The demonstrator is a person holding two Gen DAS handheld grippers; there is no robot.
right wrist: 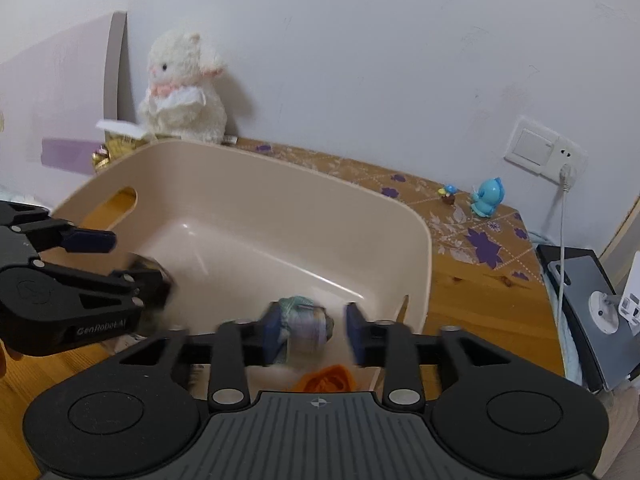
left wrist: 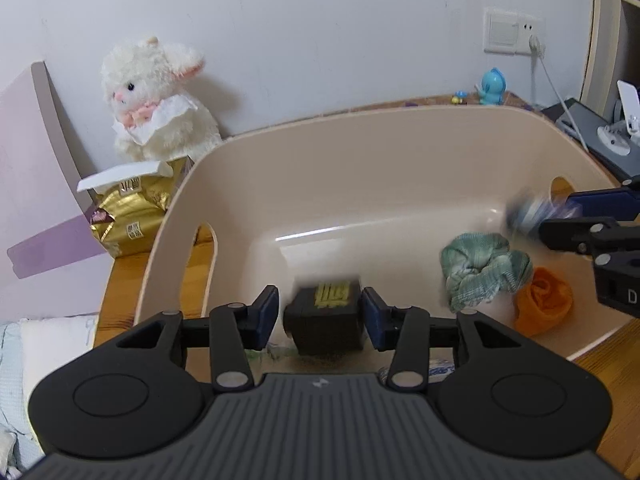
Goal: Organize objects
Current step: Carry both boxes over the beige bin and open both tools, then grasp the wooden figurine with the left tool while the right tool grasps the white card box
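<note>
Two objects sat between parted jaws over the beige bin (left wrist: 400,148), one per gripper. We noted a dark block with yellow print (left wrist: 326,314) midway between the pads of the left gripper (left wrist: 320,316). A gap showed on each side of it, so the jaws stood wide and gripped nothing. Its blurred outline suggested to us that it was falling free, with the bin floor beneath it. We could not tell its long axis; it looked roughly cubic.

In the right wrist view, a small pale roll (right wrist: 308,330) lay between the pads of the right gripper (right wrist: 312,330), closer to the 9 o'clock pad, with clear space at the 3 o'clock pad. Those jaws also stood wide. The roll was blurred; we could not tell whether it touched the near pad.

We judged the controlling relation to be vertical: each object hung above the bin interior, inside the rim, so release would land both within it.

Outward from the roll, a green checked cloth (left wrist: 480,268) and an orange cloth (left wrist: 542,304) already rested on the bin floor at 3 o'clock from the block. A white plush lamb (left wrist: 156,96) sat beyond the rim at 10 o'clock.
</note>
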